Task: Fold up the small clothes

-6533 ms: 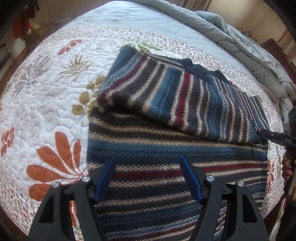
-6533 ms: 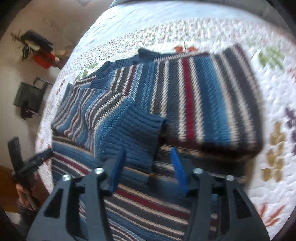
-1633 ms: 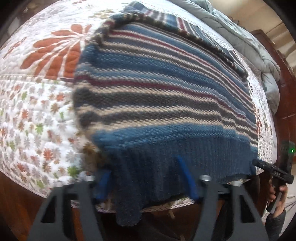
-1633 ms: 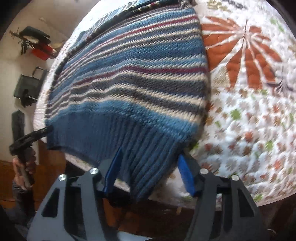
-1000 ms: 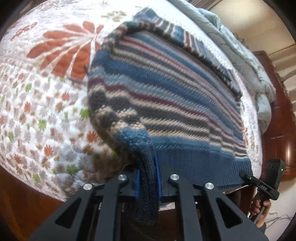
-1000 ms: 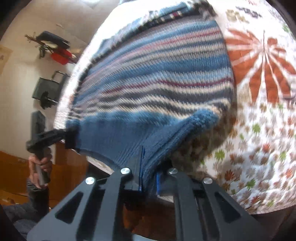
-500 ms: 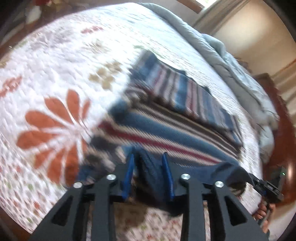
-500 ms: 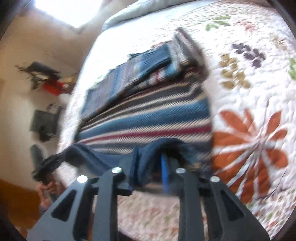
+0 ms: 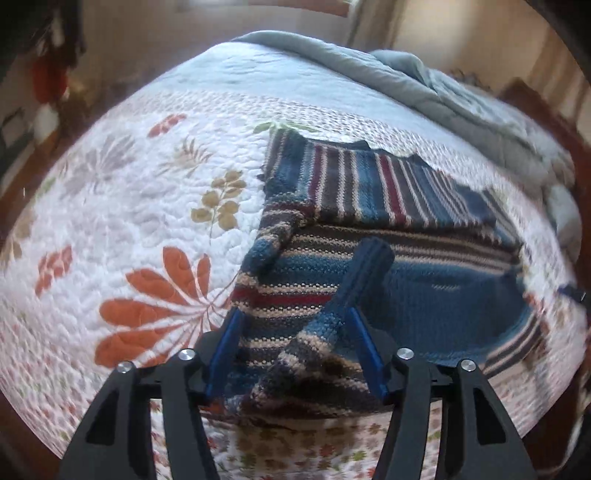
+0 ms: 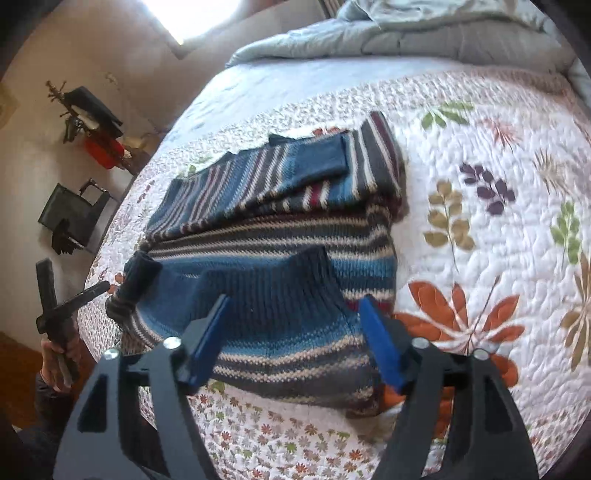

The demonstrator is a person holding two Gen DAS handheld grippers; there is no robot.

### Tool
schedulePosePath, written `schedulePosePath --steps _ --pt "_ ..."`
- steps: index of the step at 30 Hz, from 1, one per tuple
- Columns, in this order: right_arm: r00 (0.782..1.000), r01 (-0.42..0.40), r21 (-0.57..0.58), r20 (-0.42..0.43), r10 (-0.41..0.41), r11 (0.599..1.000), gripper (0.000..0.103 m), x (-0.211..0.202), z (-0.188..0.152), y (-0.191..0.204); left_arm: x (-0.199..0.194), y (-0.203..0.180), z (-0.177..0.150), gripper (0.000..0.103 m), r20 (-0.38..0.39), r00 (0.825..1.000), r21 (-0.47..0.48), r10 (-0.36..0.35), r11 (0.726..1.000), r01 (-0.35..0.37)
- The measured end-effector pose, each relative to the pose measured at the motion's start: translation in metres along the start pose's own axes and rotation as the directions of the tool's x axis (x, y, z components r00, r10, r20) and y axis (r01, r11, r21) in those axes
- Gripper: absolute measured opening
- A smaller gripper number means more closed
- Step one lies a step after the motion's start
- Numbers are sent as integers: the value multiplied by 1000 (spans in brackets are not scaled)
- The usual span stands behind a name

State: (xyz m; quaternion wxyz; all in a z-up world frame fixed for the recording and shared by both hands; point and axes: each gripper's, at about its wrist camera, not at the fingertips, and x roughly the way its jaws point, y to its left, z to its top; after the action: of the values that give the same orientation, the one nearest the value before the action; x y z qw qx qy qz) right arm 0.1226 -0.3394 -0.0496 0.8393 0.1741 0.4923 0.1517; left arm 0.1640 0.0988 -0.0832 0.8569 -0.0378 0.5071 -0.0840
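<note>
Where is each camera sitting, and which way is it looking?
Left wrist view: sits on the left gripper, looking down along its blue fingers at the striped sweater on the flowered quilt; the gripper's jaws are opening, a sweater corner between them.
Right wrist view: sits on the right gripper, looking down at the sweater's folded-up hem; its jaws are opening; the person's hand shows with the other gripper.
Both share the sweater, quilt and grey blanket.

Bare quilt [image 10: 498, 229] open right of striped sweater [image 10: 280, 221], bunched grey comforter [image 9: 424, 88] blocking far edge
</note>
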Motion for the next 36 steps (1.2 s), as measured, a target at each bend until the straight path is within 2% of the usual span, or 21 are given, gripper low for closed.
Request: schedulePosePath --steps 1,5,10,13,15,17,18,19,20,21,23,26,31,36 --pt "1000 -1 -5 -5 1 1000 73 2 1 0 3 -4 1 61 -4 1000 32 16 999 -16" --pt "997 19 -79 -75 -25 997 75 30 10 3 17 -19 5 61 -27 1000 99 0 995 2" --pt "979 -3 -136 -205 -26 991 75 76 25 1 41 -42 17 61 -74 996 161 -54 985 65" --pt "972 0 -175 -232 -42 985 75 93 30 4 57 -53 22 61 -112 991 186 -70 978 90" --pt "967 -35 -190 -255 -15 981 67 102 31 6 66 -59 24 61 -146 985 198 -95 973 123" --pt "961 -36 -202 -276 -22 979 42 109 30 10 73 -62 25 59 -178 978 192 -106 971 140" --pt "960 -28 -209 -277 -32 978 35 110 30 11 76 -63 25 55 -193 975 193 -106 971 143" --pt "961 -21 -218 -273 -40 976 20 110 28 13 79 -64 24 47 -211 973 194 -92 972 134" --pt "963 -26 -217 -266 -33 976 13 108 27 14 81 -63 23 24 -219 972 193 -81 973 125" --pt "965 -41 -207 -262 -15 977 13 105 26 14 81 -62 23 16 -223 972 188 -80 974 123" --pt "972 -67 -183 -235 22 981 11 95 24 11 79 -54 22 10 -214 971 157 -102 978 137" --pt "978 -83 -158 -200 50 984 10 79 26 6 70 -47 25 10 -197 971 120 -133 980 158" --pt "984 -139 -103 -124 126 985 9 42 42 3 37 -37 40 9 -115 979 70 -166 982 175" --pt "985 -169 -122 -52 164 978 9 14 60 15 9 -40 61 9 -32 982 84 -186 979 188"
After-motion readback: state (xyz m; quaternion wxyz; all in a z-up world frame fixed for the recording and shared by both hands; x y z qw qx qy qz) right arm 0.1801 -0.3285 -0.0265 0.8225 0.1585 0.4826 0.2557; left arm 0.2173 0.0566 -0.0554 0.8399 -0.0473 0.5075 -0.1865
